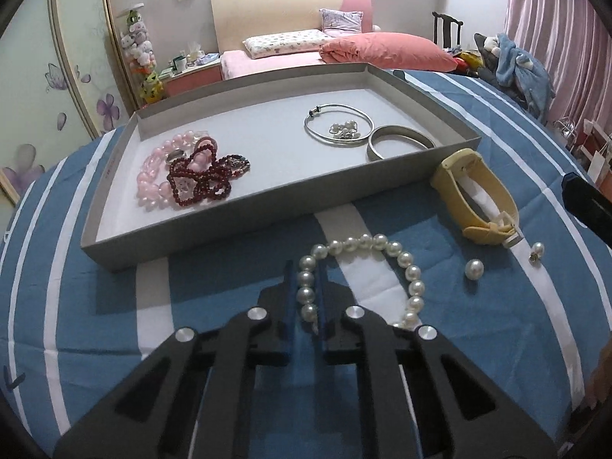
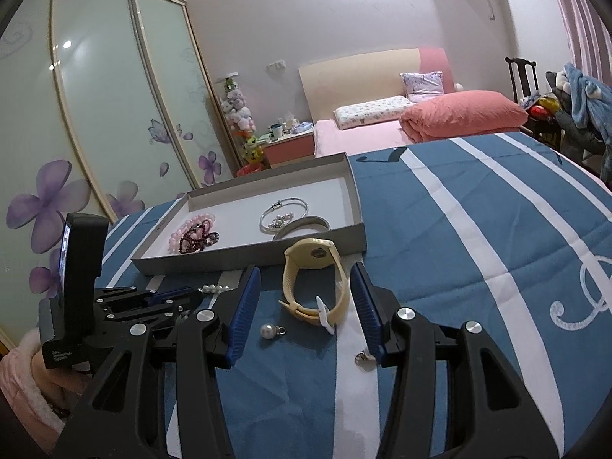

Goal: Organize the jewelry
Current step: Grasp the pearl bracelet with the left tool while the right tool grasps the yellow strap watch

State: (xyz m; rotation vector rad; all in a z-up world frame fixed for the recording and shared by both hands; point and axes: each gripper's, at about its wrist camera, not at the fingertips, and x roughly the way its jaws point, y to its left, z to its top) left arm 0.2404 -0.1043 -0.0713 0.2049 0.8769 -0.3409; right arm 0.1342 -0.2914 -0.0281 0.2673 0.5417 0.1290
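Observation:
A white pearl bracelet (image 1: 405, 260) lies on the blue striped bedspread in front of the grey tray (image 1: 267, 206). My left gripper (image 1: 305, 267) is shut on its left side, with pearls pinched between the blue pads. In the right wrist view, my right gripper (image 2: 304, 267) stands open around a cream yellow watch (image 2: 313, 252) that lies on the cloth; the pads do not touch it. The left gripper (image 2: 183, 294) shows low on the left there, beside a few pearls (image 2: 216, 288).
The tray holds pink beads (image 1: 157, 179), dark red beads (image 1: 202, 179), a thin silver bangle (image 1: 338, 126) and a wide silver bangle (image 1: 397, 141). A loose pearl (image 1: 474, 269) and a pearl pendant (image 2: 269, 331) lie on the bedspread. A pink bed stands beyond.

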